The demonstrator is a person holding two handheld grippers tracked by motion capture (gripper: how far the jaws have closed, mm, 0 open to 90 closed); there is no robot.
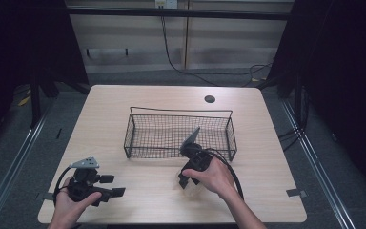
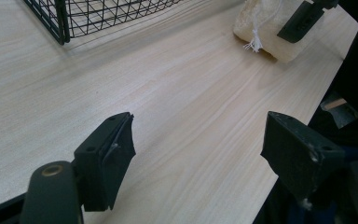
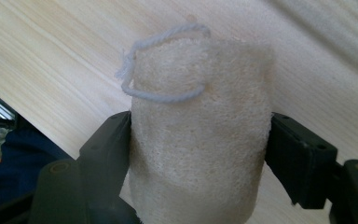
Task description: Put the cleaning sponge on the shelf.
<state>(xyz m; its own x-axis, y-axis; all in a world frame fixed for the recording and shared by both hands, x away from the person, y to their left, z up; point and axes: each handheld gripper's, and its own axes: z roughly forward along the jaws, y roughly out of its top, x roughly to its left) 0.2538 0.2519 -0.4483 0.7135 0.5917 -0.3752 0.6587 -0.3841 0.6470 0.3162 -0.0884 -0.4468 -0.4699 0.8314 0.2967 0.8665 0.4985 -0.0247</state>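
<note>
A pale beige loofah sponge (image 3: 200, 135) with a white string loop stands between the jaws of my right gripper (image 3: 198, 140), and both jaws press on its sides. From above, the right gripper (image 1: 187, 180) sits low over the table just in front of the wire basket, with the loofah (image 1: 191, 187) under the hand. The loofah (image 2: 261, 28) also appears far off in the left gripper view. My left gripper (image 1: 113, 185) rests near the table's front left corner. Its jaws stand wide apart, and between them I see bare wood (image 2: 198, 149).
A black wire basket (image 1: 181, 110) with two handles stands in the middle of the light wooden table (image 1: 124, 100), and its corner (image 2: 60, 23) appears in the left gripper view. A round cable hole (image 1: 209, 99) lies behind it. Dark curtains flank the table.
</note>
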